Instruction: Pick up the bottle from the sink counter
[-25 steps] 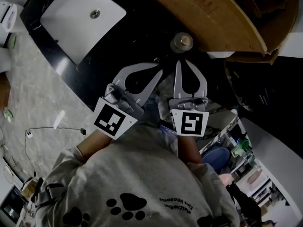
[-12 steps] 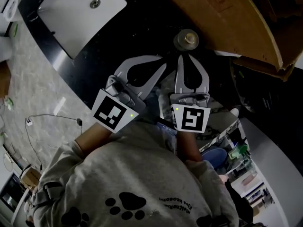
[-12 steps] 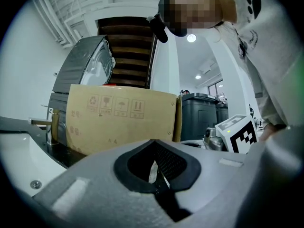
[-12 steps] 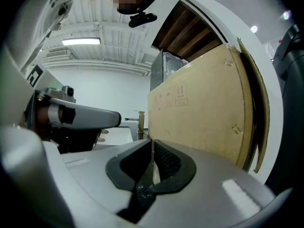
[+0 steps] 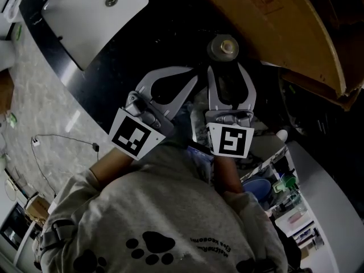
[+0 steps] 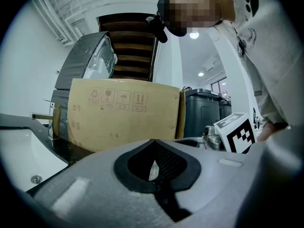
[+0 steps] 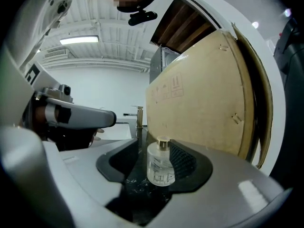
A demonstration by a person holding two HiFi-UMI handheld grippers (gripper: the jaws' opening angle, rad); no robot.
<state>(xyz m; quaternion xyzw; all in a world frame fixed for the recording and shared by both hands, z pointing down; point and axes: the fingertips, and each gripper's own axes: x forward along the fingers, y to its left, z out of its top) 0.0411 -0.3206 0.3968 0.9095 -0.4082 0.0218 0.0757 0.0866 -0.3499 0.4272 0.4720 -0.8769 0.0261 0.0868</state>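
On the black counter (image 5: 108,87), the right gripper (image 5: 226,68) has just been opening its jaws, now spread either side of the bottle (image 5: 223,48) without pinching it, while the left gripper (image 5: 192,79) keeps its jaws pressed together.

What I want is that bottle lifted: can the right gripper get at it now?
Probably yes: the right gripper's jaws have just been opening, and the bottle stands upright just beyond their gap, with nothing between.

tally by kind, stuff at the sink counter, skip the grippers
Bottle: 1
Sink basin: 1
Faucet: 1
Cardboard box: 1
Total: 4
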